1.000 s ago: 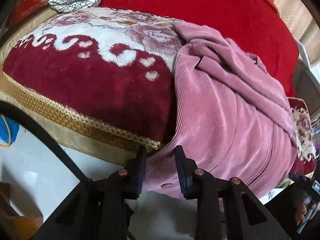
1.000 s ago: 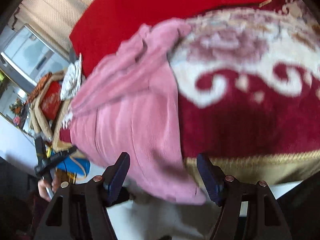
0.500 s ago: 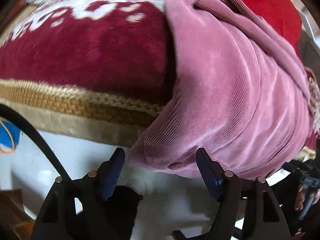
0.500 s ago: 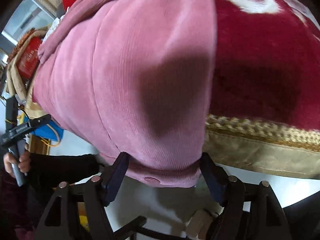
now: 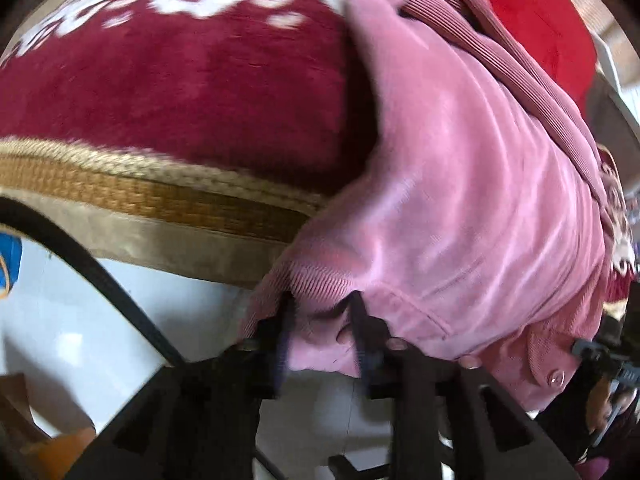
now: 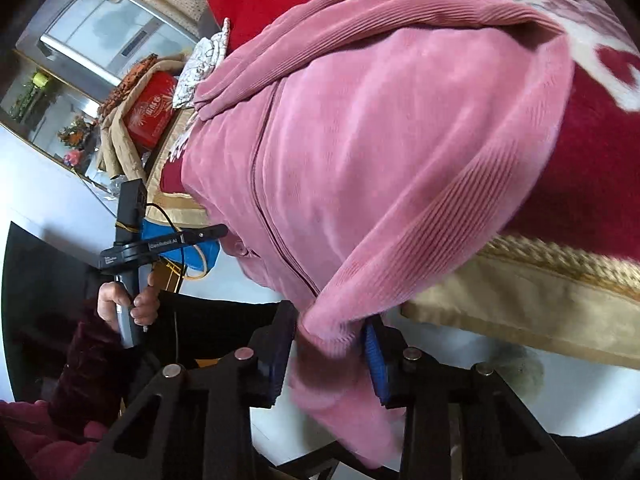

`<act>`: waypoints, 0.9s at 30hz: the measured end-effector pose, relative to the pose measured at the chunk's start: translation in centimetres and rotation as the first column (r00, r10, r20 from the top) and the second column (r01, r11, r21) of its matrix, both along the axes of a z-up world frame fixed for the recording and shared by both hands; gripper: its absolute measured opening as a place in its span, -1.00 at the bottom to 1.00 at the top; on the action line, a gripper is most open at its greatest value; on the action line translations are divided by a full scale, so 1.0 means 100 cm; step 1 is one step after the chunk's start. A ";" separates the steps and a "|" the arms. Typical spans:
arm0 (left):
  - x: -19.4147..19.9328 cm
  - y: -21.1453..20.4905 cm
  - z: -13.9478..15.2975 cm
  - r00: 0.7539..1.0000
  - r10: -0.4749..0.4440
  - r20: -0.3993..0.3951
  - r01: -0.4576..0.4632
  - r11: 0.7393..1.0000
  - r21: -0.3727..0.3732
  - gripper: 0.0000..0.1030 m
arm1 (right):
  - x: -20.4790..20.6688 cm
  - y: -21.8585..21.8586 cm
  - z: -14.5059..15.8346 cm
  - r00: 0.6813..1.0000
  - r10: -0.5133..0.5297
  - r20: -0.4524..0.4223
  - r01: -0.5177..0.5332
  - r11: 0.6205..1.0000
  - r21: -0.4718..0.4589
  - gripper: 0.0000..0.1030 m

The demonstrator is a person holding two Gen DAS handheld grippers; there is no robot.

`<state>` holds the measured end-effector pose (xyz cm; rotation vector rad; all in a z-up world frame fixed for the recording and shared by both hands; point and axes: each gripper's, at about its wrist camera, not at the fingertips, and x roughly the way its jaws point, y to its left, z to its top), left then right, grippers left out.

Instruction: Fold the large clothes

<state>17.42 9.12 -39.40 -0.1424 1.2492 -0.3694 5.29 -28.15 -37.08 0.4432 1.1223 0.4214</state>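
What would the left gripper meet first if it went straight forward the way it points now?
The left gripper is already shut on the hem of the pink garment, so that cloth comes first. Behind it, probably, is the tan edge of the red blanket, though depth is unclear.

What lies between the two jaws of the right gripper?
In the right wrist view, the hem corner of the pink corduroy jacket fills the right gripper; its jaws are closed on that fabric.

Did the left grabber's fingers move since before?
Yes. The left gripper closed its fingers on the pink garment hem hanging over the bed's gold trim.
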 end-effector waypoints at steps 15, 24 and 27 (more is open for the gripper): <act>0.022 -0.037 -0.041 0.997 -0.058 -0.042 0.061 0.995 0.081 -0.59 | -0.008 0.018 -0.001 0.999 0.024 0.035 -0.026 0.998 0.062 -0.29; 0.025 -0.028 -0.048 0.995 -0.036 -0.090 0.031 0.998 -0.048 -0.62 | 0.004 0.009 -0.027 0.990 -0.061 -0.129 0.063 0.998 0.004 0.39; 0.033 -0.025 -0.057 0.991 -0.010 -0.132 0.003 0.998 -0.055 0.31 | 0.007 0.002 -0.037 0.987 -0.096 -0.131 0.100 0.995 0.019 0.41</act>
